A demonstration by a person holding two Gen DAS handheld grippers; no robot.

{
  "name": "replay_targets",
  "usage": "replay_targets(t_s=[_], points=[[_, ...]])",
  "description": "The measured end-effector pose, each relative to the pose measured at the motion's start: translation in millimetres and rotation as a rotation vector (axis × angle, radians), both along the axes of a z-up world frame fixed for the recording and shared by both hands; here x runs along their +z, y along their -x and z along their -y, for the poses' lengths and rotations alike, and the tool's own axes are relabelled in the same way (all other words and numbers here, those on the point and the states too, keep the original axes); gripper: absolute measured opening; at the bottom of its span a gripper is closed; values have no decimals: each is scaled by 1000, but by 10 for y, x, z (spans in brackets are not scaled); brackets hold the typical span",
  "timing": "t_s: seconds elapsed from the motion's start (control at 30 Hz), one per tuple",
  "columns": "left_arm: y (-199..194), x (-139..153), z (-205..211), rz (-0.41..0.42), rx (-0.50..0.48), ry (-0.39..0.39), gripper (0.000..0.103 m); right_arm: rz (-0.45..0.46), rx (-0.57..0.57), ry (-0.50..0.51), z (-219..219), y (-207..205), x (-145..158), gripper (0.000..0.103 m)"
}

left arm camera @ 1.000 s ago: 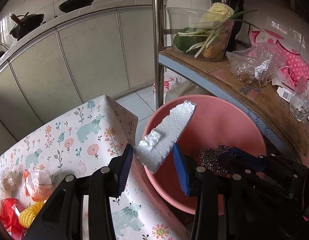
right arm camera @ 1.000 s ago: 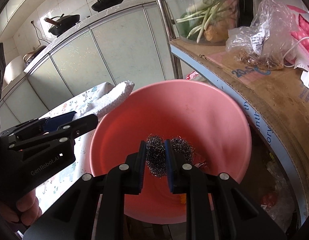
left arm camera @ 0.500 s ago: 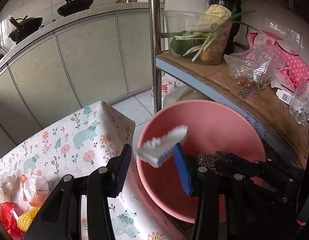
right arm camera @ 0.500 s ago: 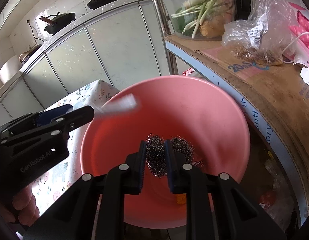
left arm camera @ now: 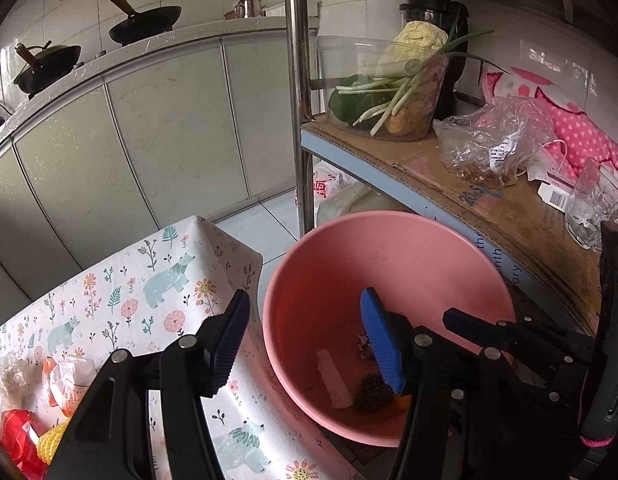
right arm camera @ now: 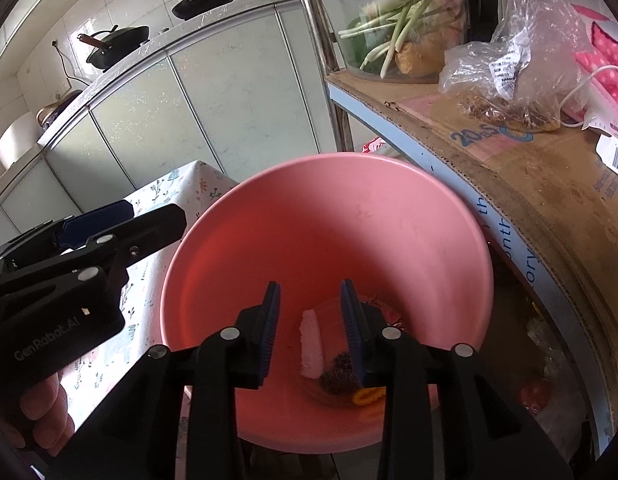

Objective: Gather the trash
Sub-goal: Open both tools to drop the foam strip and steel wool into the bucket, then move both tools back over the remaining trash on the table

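pink basin point(right arm camera: 389, 216) holds foam point(right arm camera: 311, 343) (below both jaws, untouched); steel wool point(right arm camera: 339, 376) beside.

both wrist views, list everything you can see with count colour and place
basin: 1, pink, below the shelf edge, beside the table
foam piece: 1, white, lying in the basin bottom
steel scourer: 1, dark grey, basin bottom beside the foam
yellow scrap: 1, yellow, basin bottom by the scourer
tablecloth: 1, white with bears and flowers, on the table left of the basin
wrappers: several, orange, red and yellow, on the tablecloth's near left
clear tub: 1, holds greens, on the shelf
plastic bag: 1, clear, on the shelf's cardboard
woks: 2, black, on the counter
left gripper: 1, black with blue pads, open, nothing held
right gripper: 1, black with blue pads, open above the basin
hand: 1, holding the left gripper
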State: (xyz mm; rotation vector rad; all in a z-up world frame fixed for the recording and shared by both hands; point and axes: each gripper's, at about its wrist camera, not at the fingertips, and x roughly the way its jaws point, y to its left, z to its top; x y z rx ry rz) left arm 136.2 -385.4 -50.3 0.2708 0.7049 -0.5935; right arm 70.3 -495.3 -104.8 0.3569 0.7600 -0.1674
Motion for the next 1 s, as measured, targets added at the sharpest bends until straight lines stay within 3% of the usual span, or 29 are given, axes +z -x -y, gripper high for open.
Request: replay_targets(t_s=[1.0], points=[[524, 581, -492, 48, 52, 79, 62, 94, 65, 21, -460, 437, 533, 32]])
